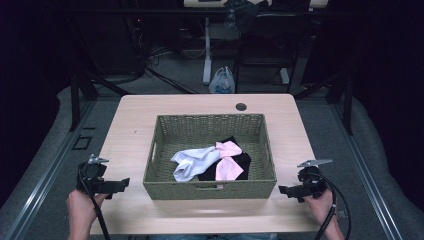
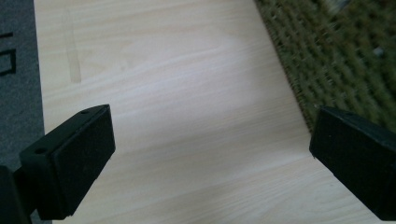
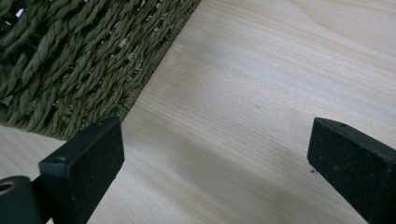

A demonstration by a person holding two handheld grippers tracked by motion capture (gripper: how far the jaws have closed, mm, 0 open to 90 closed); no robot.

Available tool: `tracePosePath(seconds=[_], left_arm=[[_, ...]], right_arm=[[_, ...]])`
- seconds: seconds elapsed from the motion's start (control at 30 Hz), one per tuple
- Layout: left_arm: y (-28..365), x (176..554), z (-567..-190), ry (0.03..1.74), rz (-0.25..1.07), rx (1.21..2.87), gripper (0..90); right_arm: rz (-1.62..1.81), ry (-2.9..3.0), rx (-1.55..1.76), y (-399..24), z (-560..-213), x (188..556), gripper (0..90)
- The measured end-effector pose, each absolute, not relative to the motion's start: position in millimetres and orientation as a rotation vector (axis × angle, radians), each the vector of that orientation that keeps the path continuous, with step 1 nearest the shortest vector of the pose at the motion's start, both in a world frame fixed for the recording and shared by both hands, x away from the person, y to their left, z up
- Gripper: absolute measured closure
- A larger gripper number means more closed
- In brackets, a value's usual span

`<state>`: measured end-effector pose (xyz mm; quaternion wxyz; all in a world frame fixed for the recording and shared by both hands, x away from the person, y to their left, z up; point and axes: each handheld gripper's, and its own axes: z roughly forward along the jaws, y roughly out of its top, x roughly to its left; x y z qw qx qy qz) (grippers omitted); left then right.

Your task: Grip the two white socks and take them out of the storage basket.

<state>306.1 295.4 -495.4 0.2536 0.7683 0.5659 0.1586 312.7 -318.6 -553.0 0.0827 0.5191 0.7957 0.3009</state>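
Dark room behind, with desk legs, cables and a white plastic bag (image 1: 221, 81) on the floor beyond a pale wooden table (image 1: 130, 125) with a cable hole near its far edge.

Left gripper (image 1: 122, 184) held low at the near left of the table, gripped from below by a hand (image 1: 81, 206), forearm entering from the bottom; jaws levelled toward the basket and spread wide, nothing between them but bare wood in the left gripper view (image 2: 210, 154). Right gripper (image 1: 283, 190) mirrored at the near right, likewise held by a hand (image 1: 318, 204), pointing inward; jaws parted wide over bare tabletop in the right gripper view (image 3: 217, 163), empty.

Between the two grippers, a green woven basket (image 1: 162, 150), its side walls just beside each set of fingertips, apart from them. Inside, ahead of and between the grippers: a white garment (image 1: 192, 161), a pink garment (image 1: 229, 160) and a black garment (image 1: 243, 162), heaped toward the near half, overlapping one another.

Strips of open wood left and right of the basket, a narrow band along the near edge, a wider band behind it. Basket wall (image 2: 336, 60) close on the left gripper's right; basket corner (image 3: 70, 70) up and left of the right gripper.
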Motion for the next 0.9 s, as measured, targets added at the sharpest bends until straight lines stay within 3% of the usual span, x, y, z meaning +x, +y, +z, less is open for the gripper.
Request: tracePosePath(seconds=[0.57, 0.9], left_arm=[[253, 346, -422, 1.335, 0.416, 2.172, 0.1], [222, 372, -401, 1.247, 0.399, 2.241, 0.1]], right_arm=[[0.904, 2.369, 1.551, -319, -552, 312, 3.6], [0.901, 2.368, 1.549, -320, -552, 313, 3.6]])
